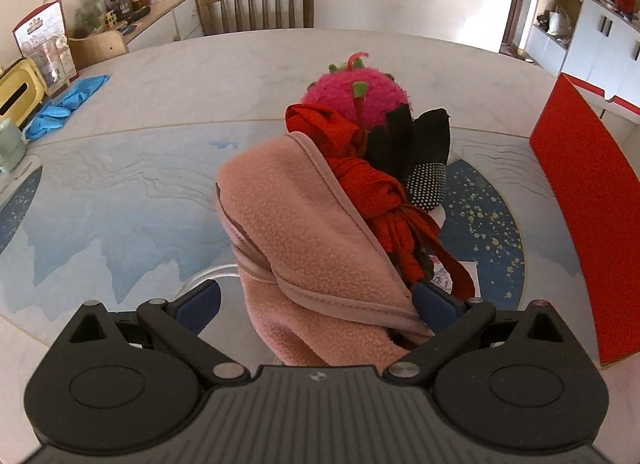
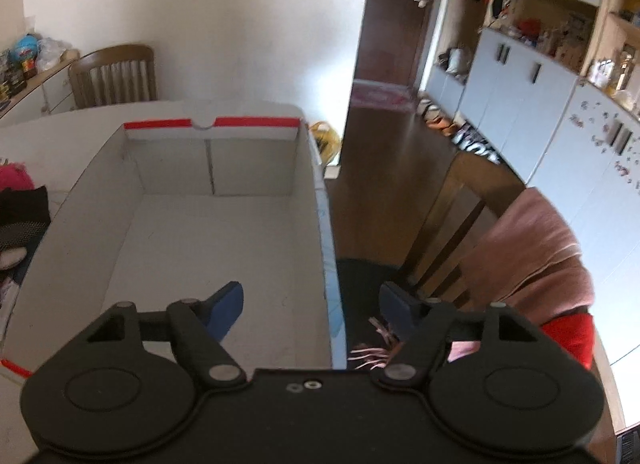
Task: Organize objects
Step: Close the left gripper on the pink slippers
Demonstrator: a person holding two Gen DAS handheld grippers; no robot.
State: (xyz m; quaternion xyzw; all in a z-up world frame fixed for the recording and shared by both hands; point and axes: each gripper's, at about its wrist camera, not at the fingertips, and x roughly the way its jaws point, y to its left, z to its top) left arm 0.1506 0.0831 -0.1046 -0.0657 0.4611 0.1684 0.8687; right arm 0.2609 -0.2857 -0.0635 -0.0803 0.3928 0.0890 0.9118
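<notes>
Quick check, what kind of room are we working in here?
Most likely a home dining room: a wooden chair at a round table, a cluttered sideboard, and white cabinets beside a doorway.

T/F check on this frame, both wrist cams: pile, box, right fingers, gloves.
1. A pink fleece cloth lies between the left gripper fingers. True.
2. The white box already holds clothes. False: its inside is bare.
3. The right gripper is clamped on a red cloth. False: open, nothing between its fingers.
4. Blue gloves lie on the table at the far left. True.
5. The fuzzy magenta item sits nearest the camera. False: it is behind the pile.
</notes>
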